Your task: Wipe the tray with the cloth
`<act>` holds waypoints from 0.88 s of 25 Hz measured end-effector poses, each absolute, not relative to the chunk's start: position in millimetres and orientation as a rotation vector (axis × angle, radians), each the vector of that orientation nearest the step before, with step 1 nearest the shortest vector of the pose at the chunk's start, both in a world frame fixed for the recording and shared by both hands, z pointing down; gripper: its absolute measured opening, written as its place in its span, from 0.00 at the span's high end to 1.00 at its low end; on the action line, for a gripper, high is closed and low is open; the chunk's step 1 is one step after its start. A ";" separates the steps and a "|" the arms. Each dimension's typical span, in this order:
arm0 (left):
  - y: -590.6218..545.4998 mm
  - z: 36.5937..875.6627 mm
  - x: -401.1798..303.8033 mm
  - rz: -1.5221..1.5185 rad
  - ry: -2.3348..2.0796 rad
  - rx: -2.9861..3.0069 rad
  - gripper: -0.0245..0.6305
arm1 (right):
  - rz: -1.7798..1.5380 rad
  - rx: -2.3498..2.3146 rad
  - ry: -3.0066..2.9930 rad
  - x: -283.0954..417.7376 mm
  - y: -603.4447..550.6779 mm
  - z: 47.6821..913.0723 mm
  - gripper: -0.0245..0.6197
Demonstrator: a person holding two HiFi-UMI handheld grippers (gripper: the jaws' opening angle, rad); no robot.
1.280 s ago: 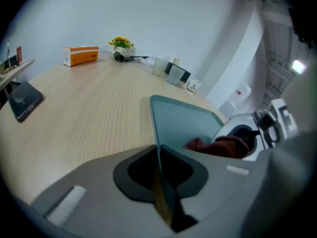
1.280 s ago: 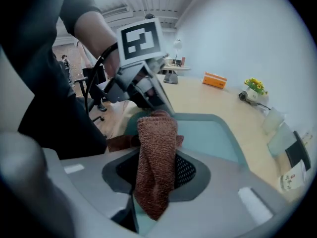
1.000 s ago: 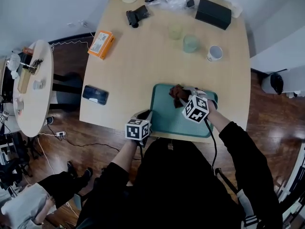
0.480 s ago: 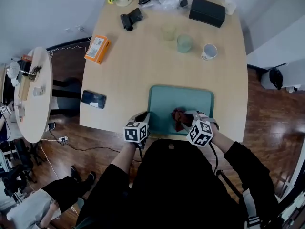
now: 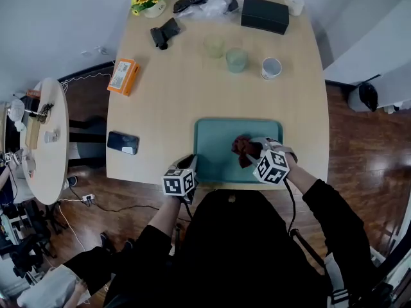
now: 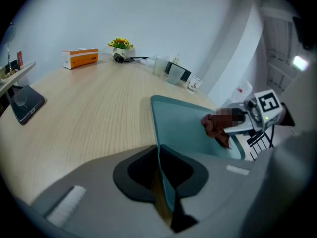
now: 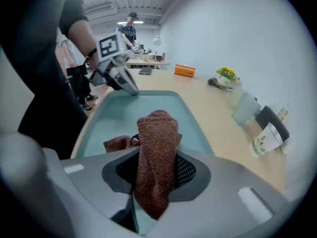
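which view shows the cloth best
The right gripper view: the cloth fills the middle, its weave clear, clamped in the right gripper. The head view shows it only as a small reddish bunch on the tray. The left gripper view shows a small scrap, partly under a blur patch.

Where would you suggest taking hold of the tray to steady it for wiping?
Probably the thin raised left rim of the tray, towards its near end, approached from the near side, where the left tool is shut on it. The flat floor offers nothing to pinch, and the right tool holds the cloth over the right half.
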State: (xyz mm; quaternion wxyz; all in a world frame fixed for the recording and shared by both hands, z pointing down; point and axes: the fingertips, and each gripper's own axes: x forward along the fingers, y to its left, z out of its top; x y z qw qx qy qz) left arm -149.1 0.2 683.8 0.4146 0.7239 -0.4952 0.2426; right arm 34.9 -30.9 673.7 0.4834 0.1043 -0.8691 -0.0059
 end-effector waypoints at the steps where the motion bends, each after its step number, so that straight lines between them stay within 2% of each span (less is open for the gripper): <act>1: -0.1 684.0 -148.8 0.610 -1.246 1.819 0.95 | -0.016 0.294 -2.099 41.4 -54.3 674.1 0.77; 7: -0.4 684.5 -148.2 0.612 -1.249 1.821 0.95 | 0.025 0.365 -2.069 66.4 -118.1 665.5 0.76; 18: 0.3 684.3 -152.7 0.616 -1.249 1.822 0.95 | 0.127 0.286 -2.094 97.2 51.3 670.2 0.77; 22: 1.6 684.7 -152.3 0.618 -1.248 1.821 0.95 | 0.117 0.281 -2.113 97.4 67.2 673.7 0.76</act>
